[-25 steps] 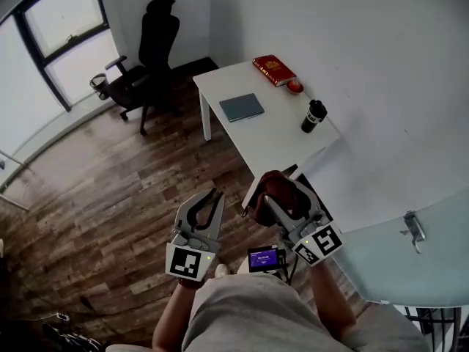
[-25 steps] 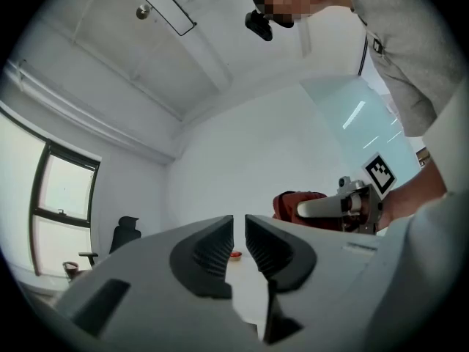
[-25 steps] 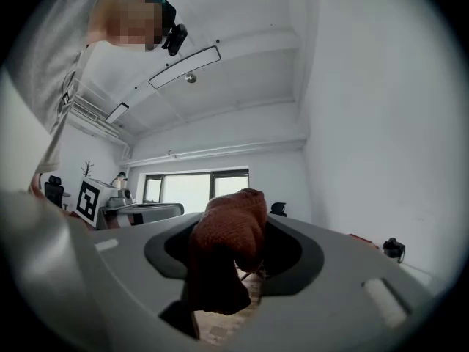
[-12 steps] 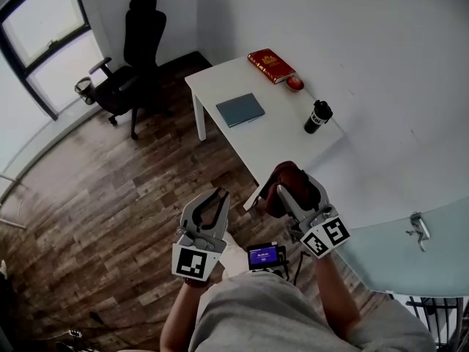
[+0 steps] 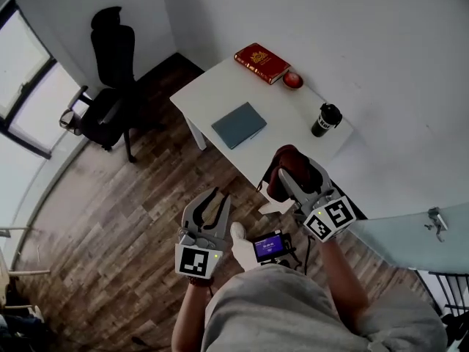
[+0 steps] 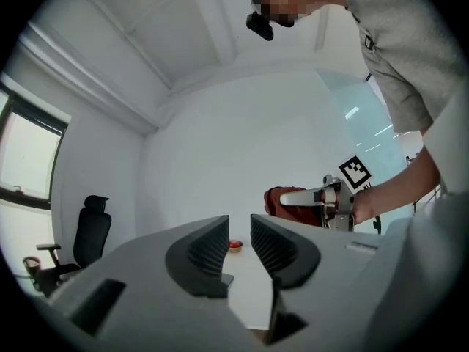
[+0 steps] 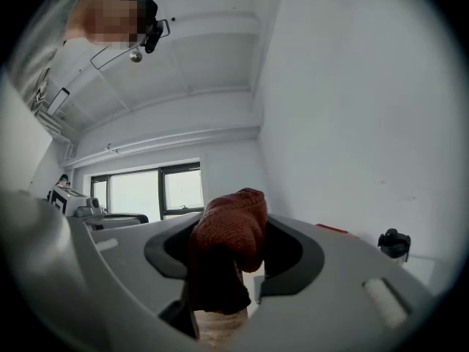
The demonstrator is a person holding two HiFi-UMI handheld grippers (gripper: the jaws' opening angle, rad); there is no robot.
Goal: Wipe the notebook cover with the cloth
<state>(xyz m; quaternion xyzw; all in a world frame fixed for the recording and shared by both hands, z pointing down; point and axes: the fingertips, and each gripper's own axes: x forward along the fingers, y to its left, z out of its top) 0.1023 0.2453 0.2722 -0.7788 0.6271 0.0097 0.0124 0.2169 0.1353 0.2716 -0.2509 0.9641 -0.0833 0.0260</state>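
Cloth (image 7: 229,240), rust-red and knitted, sat clamped in the right gripper (image 5: 288,179), at six o'clock from the flat slate-blue notebook (image 5: 239,125); the left gripper (image 5: 215,196), empty, had just been opening, its jaws barely apart.

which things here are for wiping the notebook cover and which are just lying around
For the job: cloth, shut in the right gripper; grey-blue notebook on the white table.
Just lying about: red book, small red bowl, black cup, office chair.
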